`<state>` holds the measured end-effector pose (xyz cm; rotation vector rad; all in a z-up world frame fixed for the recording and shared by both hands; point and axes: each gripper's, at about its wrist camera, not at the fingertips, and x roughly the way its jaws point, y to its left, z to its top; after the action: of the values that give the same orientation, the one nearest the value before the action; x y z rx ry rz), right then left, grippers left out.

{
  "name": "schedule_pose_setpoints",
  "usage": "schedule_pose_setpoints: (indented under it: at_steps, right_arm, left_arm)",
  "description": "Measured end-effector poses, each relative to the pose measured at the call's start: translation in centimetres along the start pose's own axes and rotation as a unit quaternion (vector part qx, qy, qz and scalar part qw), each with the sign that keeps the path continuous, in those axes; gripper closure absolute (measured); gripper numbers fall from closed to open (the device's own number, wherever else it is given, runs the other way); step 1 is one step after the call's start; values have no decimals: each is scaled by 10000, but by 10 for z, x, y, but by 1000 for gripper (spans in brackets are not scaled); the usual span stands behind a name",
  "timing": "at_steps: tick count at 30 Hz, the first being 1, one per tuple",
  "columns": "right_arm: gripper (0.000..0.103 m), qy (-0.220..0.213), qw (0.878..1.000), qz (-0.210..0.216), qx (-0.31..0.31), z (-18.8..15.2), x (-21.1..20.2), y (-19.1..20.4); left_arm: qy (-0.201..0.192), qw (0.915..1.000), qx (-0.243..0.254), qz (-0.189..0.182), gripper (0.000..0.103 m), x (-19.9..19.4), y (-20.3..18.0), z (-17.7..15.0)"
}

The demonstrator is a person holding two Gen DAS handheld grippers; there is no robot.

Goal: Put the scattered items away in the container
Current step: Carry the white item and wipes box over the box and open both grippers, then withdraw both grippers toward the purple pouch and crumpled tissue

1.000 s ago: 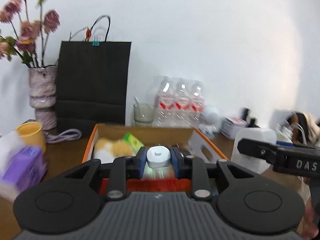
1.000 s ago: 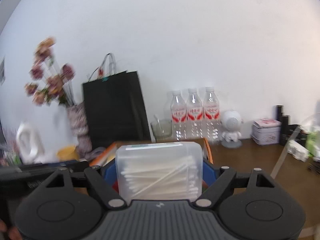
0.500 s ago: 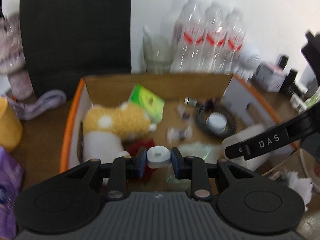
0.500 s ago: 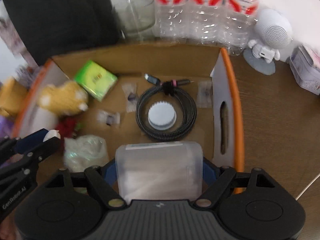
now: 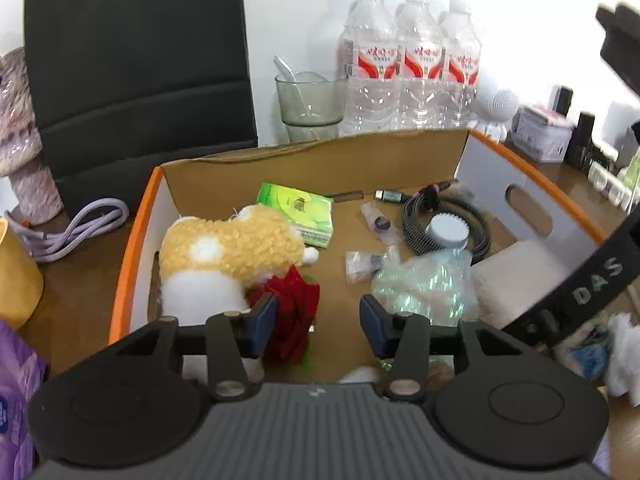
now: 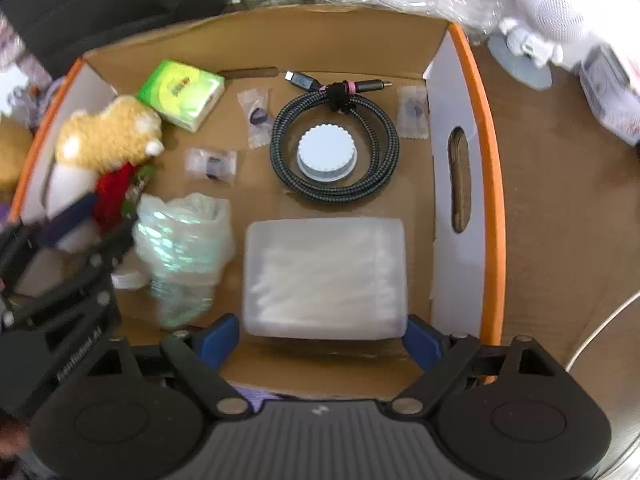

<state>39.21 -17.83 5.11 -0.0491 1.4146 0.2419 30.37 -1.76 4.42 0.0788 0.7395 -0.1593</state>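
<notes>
The orange-rimmed cardboard box (image 5: 136, 220) (image 6: 490, 160) holds a yellow plush toy (image 5: 228, 248), a red flower (image 5: 294, 312), a green tissue pack (image 6: 180, 92), a coiled cable (image 6: 332, 152) and a crinkled plastic bag (image 6: 184, 240). My left gripper (image 5: 318, 320) hangs over the near left part. Its jaws are opening with nothing between them. A small white round item (image 6: 128, 278) lies below it. My right gripper (image 6: 320, 342) points down with jaws opening. The clear cotton swab box (image 6: 324, 276) lies on the box floor between the pads, apart from them.
Behind the box stand a black paper bag (image 5: 136, 60), a glass with a spoon (image 5: 308, 100) and three water bottles (image 5: 416, 64). A white robot figure (image 6: 540, 20) and a tin (image 5: 542, 136) sit to the right. A yellow cup (image 5: 16, 276) and purple cable (image 5: 80, 228) lie left.
Both grippers came forward and tipped down over the box. The left one let go of the small white round item. The right jaws widened and the swab box dropped to the floor.
</notes>
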Motion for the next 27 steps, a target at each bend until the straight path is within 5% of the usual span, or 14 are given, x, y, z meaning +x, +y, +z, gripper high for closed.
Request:
schedule_pose_setpoints:
  at_steps: [5,7,10,12,15,17,21,27]
  right_arm:
    - [15,-154,9993,239,224,-6,-28,-2]
    - [14,-470,9986,166,158,-11,-48,2]
    - [13,-1281,9916,180,20,-24,-82,3]
    - [11,-2076,9781,163,14,-42,-103,4]
    - [6,-3821,9240,82,-118,-102,-121,12]
    - [2,-4588,8881,173,-217,-143,-113,14]
    - [2,-4641,8857,-17,116,-197,-93,20]
    - [0,-5099,8597,103,-302,-310,-84,37]
  left_arm:
    - [-255,9996,-21,154,37,-34,-3,18]
    - [-202,9995,-205,139,25,-47,0,25]
    - [-269,9986,-442,122,21,-70,2,27]
    - [-650,9962,-521,254,18,-94,2,18]
    - [-1756,9790,-851,590,2,-139,2,-17]
    - [-2190,9668,-1045,799,1,-154,1,-43]
    - [-2274,9625,-1148,935,1,-173,-4,-86]
    - [-2552,9613,-639,813,0,-225,-31,-153]
